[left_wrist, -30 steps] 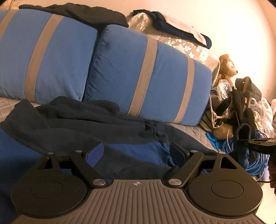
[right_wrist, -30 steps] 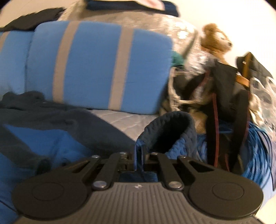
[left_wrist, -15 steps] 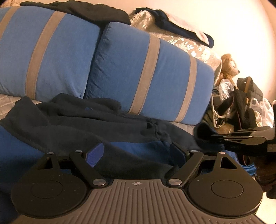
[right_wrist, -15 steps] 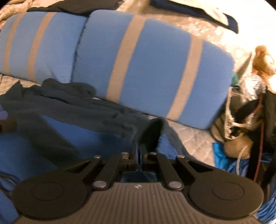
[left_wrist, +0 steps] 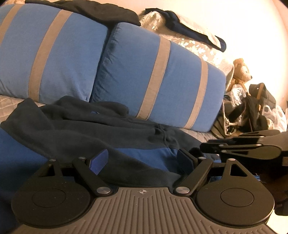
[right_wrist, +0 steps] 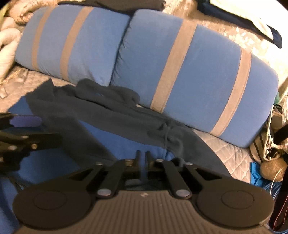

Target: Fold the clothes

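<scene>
A dark navy and blue garment [left_wrist: 100, 129] with a drawstring [right_wrist: 166, 133] lies spread on the quilted couch seat, in front of the cushions. My left gripper [left_wrist: 142, 160] hovers low over its near part, jaws wide apart, nothing between the blue pads [left_wrist: 99, 160]. My right gripper [right_wrist: 143, 157] is above the garment's blue panel. Its jaws are opening: a narrow gap shows between the fingers and no cloth is pinched in it. In the left wrist view the right gripper [left_wrist: 204, 146] comes in from the right. The left gripper [right_wrist: 25, 122] shows at the left edge of the right wrist view.
Two blue cushions [left_wrist: 158, 81] with grey stripes stand behind the garment, with dark clothes [left_wrist: 100, 10] draped on top. At the couch's right end are a teddy bear [left_wrist: 240, 72], dark bags [left_wrist: 259, 108] and a coil of blue cable [right_wrist: 270, 187]. Grey quilted cover [right_wrist: 232, 158] shows to the right.
My right gripper swung left from the bags, carrying a pinched fold of the garment over the rest of it, then parted its jaws and let the cloth go. The left gripper stayed put.
</scene>
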Tool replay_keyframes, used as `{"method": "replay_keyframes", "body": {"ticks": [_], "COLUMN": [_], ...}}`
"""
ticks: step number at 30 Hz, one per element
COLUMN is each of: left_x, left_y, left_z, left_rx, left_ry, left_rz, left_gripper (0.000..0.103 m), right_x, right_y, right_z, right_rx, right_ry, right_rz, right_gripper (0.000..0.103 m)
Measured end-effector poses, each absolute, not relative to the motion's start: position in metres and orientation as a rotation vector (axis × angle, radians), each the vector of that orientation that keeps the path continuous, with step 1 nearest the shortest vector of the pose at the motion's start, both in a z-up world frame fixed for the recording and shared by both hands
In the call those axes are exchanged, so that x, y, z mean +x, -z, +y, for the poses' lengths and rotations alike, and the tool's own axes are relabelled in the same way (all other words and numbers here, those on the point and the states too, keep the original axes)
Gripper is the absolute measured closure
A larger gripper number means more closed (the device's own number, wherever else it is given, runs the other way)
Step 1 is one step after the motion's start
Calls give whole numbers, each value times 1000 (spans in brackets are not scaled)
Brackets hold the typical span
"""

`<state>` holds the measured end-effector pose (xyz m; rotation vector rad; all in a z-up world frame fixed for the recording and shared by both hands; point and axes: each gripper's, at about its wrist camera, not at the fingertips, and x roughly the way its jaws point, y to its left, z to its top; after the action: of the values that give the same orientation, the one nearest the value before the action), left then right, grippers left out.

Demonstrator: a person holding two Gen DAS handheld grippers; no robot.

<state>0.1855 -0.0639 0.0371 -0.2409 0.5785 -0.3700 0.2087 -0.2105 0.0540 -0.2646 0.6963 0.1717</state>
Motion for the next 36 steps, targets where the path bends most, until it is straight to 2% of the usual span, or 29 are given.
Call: {"method": "replay_keyframes", "body": {"ticks": [1,2,3,9,16,24,36], "left_x": [186,186,185,184,184,184,185], "left_y": [-37,-37,-38,-43,-45,-42,-40], "left_z": [-63,-63,-62,-59,-61,-65,-67], "left_rx": [-245,-246,-247,-267,-259,-232,-205], "left_ry": [368,366,364,375,392,381,379], "left_rz": [579,580,580,564,561,568,578], "left_gripper": [19,19,19,19,19,19,19], "right_x": [205,200,196,170,144,140,198], "right_y": [-56,-58,-60,-53,-21,9,-5], "right_z": [-214,-219,-223,-267,-307,-298,-309], "right_rx": [-272,-282,-292,-370,-530,-662,-343], "right_ry": [-179,-187,-195,-274,-309,-370,-523], "right_rz": [676,656,635,615,658,622,678], "right_gripper": [52,33,21,10,9,21,24]}}
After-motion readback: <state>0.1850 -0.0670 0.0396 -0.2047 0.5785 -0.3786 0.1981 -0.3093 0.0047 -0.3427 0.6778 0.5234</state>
